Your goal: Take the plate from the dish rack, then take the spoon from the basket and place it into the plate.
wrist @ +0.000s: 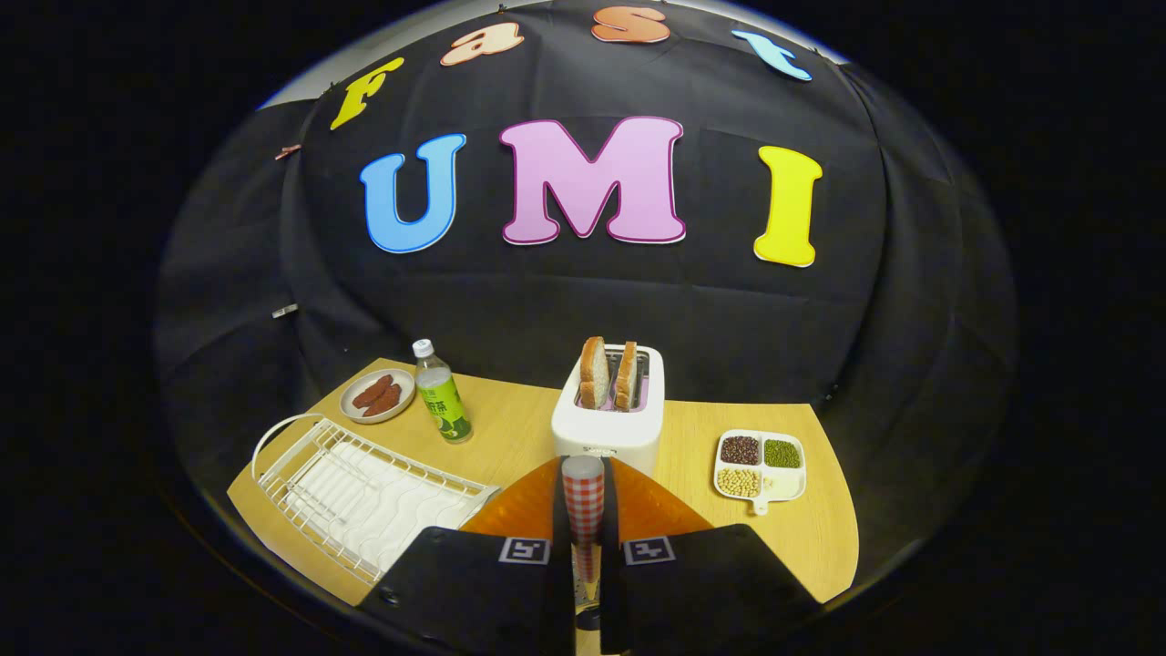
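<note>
Item: gripper [583, 510], lower centre of the frame. Its two black fingers [483, 583] stood close together, clenched on a slim red-and-white checked handle, taken to be the spoon [583, 506]. The handle ran straight up between the fingers, its rounded end rising just above them; its long axis lay along the fingers, pointing away from the camera toward the toaster. The bowl end was hidden low between the fingers, so which way it faced could not be told.

Item: plate [510, 515], orange. It lay flat directly beyond and under the fingers, showing as two wedges either side of the spoon, lower centre.

Item: rack [360, 497], white wire, lower left of the frame. No plate stood in it.

Item: toaster [608, 424], white, centre, just beyond the plate, two bread slices upright in its slots.

Item: bottle [443, 394], green label, left of centre; a small dish [377, 395] with brown pieces beside it, further left.

Item: tray [760, 465], white, four compartments of beans and grains, right of centre.

Item: table [692, 428], light wood, bearing all of the above.

Progress, as judged: the plate seemed out of the rack and set on the table; the spoon seemed taken and held over the plate. Remaining: lowering the spoon into the plate and letting go.
</note>
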### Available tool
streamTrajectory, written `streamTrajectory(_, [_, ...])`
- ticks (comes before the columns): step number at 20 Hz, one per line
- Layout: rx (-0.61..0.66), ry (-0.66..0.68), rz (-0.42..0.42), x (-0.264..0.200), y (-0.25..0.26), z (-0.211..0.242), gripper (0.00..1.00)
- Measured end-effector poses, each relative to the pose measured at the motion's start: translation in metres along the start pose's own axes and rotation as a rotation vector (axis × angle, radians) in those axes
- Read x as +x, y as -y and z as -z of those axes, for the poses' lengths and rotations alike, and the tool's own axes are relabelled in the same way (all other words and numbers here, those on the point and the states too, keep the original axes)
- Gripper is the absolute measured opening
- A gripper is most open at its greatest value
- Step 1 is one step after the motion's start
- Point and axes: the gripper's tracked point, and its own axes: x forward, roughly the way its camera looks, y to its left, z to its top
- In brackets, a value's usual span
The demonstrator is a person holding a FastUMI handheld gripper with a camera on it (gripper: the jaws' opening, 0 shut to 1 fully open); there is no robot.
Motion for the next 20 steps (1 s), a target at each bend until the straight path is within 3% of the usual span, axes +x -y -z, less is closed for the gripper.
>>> streamTrajectory(5, [0.071,-0.054,-0.056,-0.041,-0.019,0.022,0.14])
streamTrajectory(13, [0.087,-0.281,-0.151,-0.084,-0.064,0.141,0.15])
streamTrajectory(20, [0.090,-0.405,-0.172,-0.082,-0.090,0.210,0.15])
